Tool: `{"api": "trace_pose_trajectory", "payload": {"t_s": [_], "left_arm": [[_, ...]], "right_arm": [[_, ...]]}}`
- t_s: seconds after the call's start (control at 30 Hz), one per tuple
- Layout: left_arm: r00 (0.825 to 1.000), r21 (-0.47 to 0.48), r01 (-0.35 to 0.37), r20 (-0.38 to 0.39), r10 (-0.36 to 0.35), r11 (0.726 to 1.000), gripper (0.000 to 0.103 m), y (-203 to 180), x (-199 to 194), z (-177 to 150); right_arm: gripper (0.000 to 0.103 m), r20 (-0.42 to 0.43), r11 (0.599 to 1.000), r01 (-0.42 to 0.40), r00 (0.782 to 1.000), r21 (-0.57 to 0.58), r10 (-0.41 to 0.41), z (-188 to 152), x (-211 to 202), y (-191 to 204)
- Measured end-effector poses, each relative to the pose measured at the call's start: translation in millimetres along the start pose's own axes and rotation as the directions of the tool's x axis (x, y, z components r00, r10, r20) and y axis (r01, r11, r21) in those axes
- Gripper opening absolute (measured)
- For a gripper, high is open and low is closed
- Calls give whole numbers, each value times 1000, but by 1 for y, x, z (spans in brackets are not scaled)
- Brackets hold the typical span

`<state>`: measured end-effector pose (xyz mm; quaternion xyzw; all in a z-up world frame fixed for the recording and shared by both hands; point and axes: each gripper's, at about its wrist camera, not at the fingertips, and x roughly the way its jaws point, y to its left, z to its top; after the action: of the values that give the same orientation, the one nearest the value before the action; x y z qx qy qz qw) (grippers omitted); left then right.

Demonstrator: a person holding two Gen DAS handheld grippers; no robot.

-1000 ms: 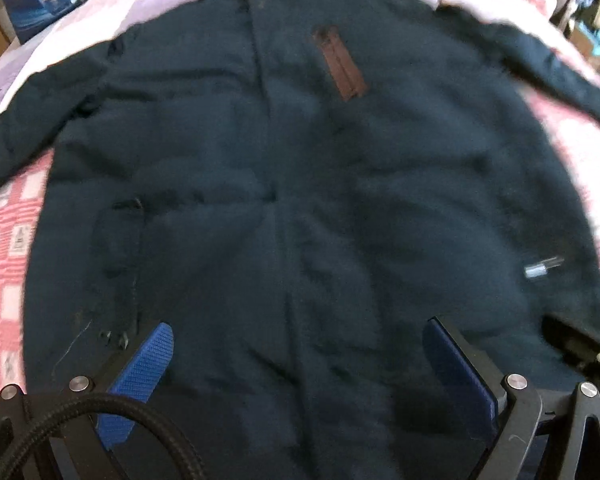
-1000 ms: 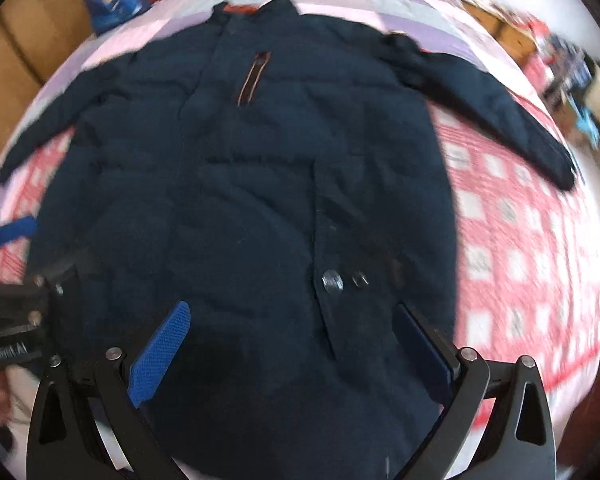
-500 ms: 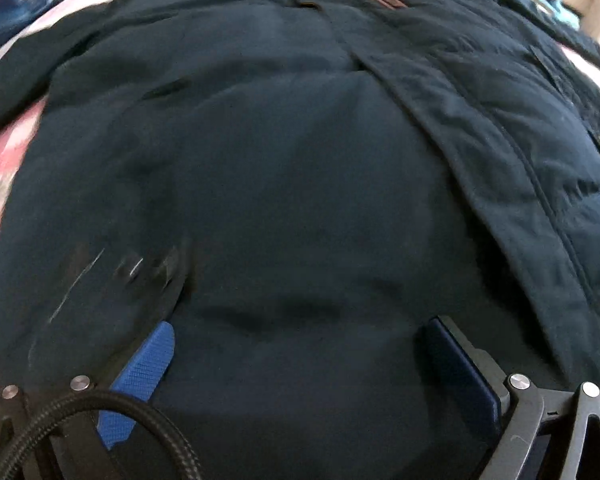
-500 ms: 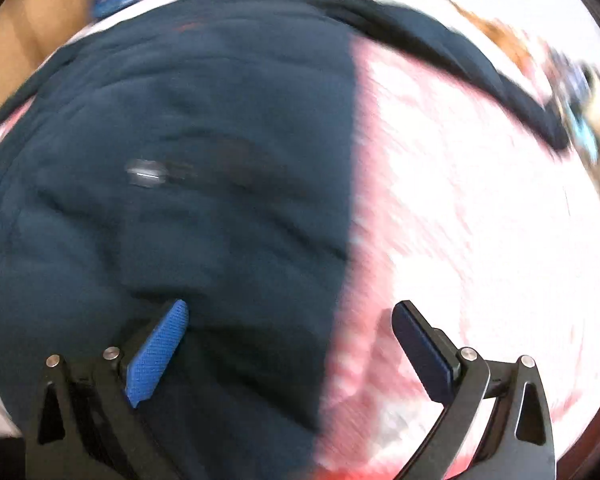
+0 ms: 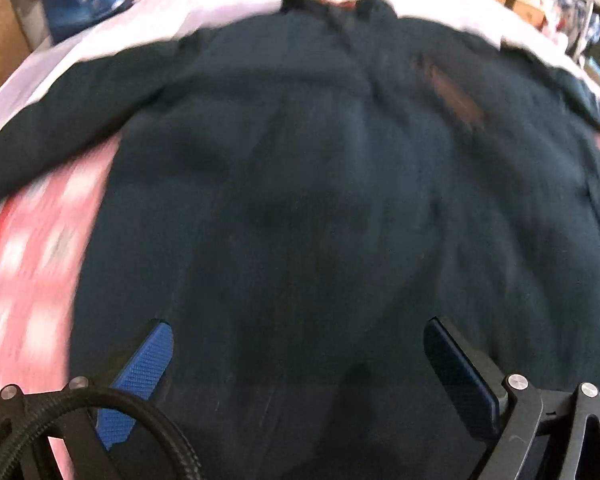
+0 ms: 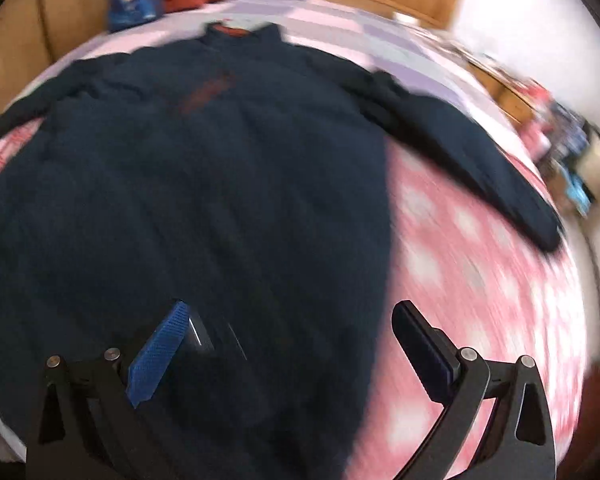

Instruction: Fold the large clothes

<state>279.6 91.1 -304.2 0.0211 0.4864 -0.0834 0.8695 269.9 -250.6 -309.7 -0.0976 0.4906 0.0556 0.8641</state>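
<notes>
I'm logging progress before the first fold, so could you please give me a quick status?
Left gripper open, empty. Right gripper open, empty. Dark jacket flat on bed, sleeves spread, unfolded. Nothing on it.

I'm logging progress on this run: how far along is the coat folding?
Done: the dark coat lies spread flat on the pink checked bedspread, collar away from the cameras, both sleeves out to the sides. In hand: nothing; the left hand-held gripper and the right hand-held gripper are open above its lower part. Left: every fold, since no sleeve or hem is turned in.
</notes>
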Motion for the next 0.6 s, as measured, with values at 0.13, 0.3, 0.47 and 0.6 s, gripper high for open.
{"api": "trace_pose_trajectory", "payload": {"t_s": [0.13,0.3,0.47,0.6], "left_arm": [[1000,-21,19,-3,-20,1000,103,-21,63,70],[996,27,-69,-62,70,997,103,-34,140,121],[992,-65,-122,-49,119,990,103,42,153,123],[988,-131,-152,-59,145,980,103,85,154,127]], "right_arm": [[103,35,997,-71,997,-21,71,97,58,43],[103,-51,998,-70,996,-9,69,156,130,61],[103,-29,998,-33,999,49,35,154,154,-1],[103,-48,979,11,999,201,-2,147,158,-65]]}}
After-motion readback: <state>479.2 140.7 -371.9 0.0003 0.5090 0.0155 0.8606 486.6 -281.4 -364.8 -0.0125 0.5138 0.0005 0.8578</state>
